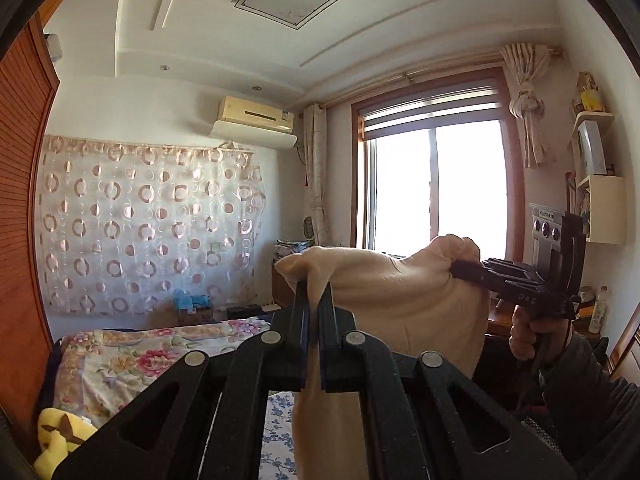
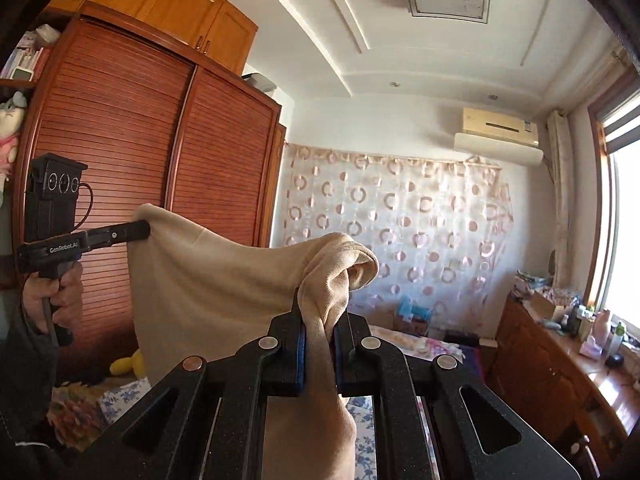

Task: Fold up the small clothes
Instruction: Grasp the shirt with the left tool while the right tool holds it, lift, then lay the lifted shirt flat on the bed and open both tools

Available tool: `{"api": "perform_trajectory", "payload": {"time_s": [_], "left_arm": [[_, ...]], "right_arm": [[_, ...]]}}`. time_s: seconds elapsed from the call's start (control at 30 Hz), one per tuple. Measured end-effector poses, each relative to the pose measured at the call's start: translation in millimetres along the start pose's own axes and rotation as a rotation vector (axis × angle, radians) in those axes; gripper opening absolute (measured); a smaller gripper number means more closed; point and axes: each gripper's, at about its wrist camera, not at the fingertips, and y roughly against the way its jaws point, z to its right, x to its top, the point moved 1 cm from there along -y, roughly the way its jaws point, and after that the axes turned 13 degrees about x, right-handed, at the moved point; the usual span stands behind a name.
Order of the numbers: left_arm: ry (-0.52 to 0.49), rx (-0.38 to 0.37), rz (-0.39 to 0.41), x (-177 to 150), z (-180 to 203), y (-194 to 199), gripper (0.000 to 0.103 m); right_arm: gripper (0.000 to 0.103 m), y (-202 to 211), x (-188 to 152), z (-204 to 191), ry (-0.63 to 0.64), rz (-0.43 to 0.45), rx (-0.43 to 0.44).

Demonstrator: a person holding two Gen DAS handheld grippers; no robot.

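A small beige garment (image 1: 404,300) hangs in the air, stretched between both grippers above the bed. My left gripper (image 1: 314,286) is shut on one upper corner of it, and the cloth bunches over the fingertips and drapes down between the jaws. In the same view my right gripper (image 1: 456,266) clamps the other corner at the right. From the right wrist view the beige garment (image 2: 224,284) spreads leftward from my right gripper (image 2: 320,304), shut on a twisted corner, to my left gripper (image 2: 146,230), shut on the far corner.
A bed with a floral cover (image 1: 132,356) lies below, with a yellow plush toy (image 1: 60,440) at its near left. A slatted wooden wardrobe (image 2: 132,148) stands at the left. A window (image 1: 436,184) and a wooden desk with bottles (image 2: 560,356) are at the right.
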Motion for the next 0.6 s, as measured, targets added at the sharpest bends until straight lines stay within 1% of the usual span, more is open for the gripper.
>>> {"api": "perform_trajectory", "payload": {"time_s": [0.03, 0.1, 0.17, 0.27, 0.3, 0.33, 0.37, 0.4, 0.43, 0.47, 0.5, 0.53, 0.57, 0.6], "left_arm": [[0.0, 0.011, -0.009, -2.5, -3.3, -3.0, 0.005], [-0.005, 0.041, -0.036, -11.9, -10.5, -15.4, 0.005], [-0.015, 0.085, -0.072, -27.0, -21.4, -36.0, 0.005], [-0.005, 0.138, -0.158, -60.5, -43.5, -79.6, 0.005], [0.002, 0.156, -0.195, -75.6, -53.6, -101.4, 0.005], [-0.001, 0.171, -0.222, -90.5, -58.1, -119.0, 0.005], [-0.017, 0.191, -0.246, -103.9, -66.8, -138.2, 0.005], [-0.039, 0.235, -0.289, -123.2, -79.8, -165.2, 0.005], [-0.056, 0.278, -0.334, -137.8, -90.0, -184.3, 0.009], [-0.065, 0.316, -0.377, -154.3, -100.5, -200.8, 0.017], [-0.06, 0.325, -0.415, -170.8, -110.1, -212.2, 0.028], [-0.056, 0.321, -0.433, -180.7, -112.2, -215.1, 0.034], [-0.048, 0.318, -0.445, -189.8, -113.5, -216.8, 0.048], [-0.045, 0.319, -0.457, -197.9, -114.3, -216.5, 0.059]], "right_arm": [[0.01, -5.4, -2.1, 2.0, 0.0, -0.011, 0.004], [0.01, -2.5, -5.4, 8.0, -0.01, -0.037, 0.013], [0.01, -19.2, -9.1, 15.3, -0.026, -0.076, 0.028], [0.01, -67.2, -29.8, 34.1, -0.064, -0.156, 0.048], [0.01, -83.5, -37.3, 38.2, -0.072, -0.181, 0.048], [0.01, -107.9, -50.5, 45.5, -0.079, -0.217, 0.04], [0.01, -130.2, -61.7, 52.0, -0.094, -0.246, 0.032], [0.011, -151.4, -72.8, 58.1, -0.115, -0.274, 0.029], [0.011, -176.9, -88.2, 66.9, -0.139, -0.316, 0.026], [0.017, -199.1, -101.8, 74.1, -0.151, -0.366, -0.002], [0.028, -219.9, -114.9, 80.4, -0.142, -0.427, -0.049], [0.033, -236.1, -129.2, 88.2, -0.126, -0.484, -0.091], [0.04, -243.2, -137.1, 94.0, -0.13, -0.51, -0.109], [0.046, -246.6, -145.6, 102.0, -0.146, -0.532, -0.125]]}}
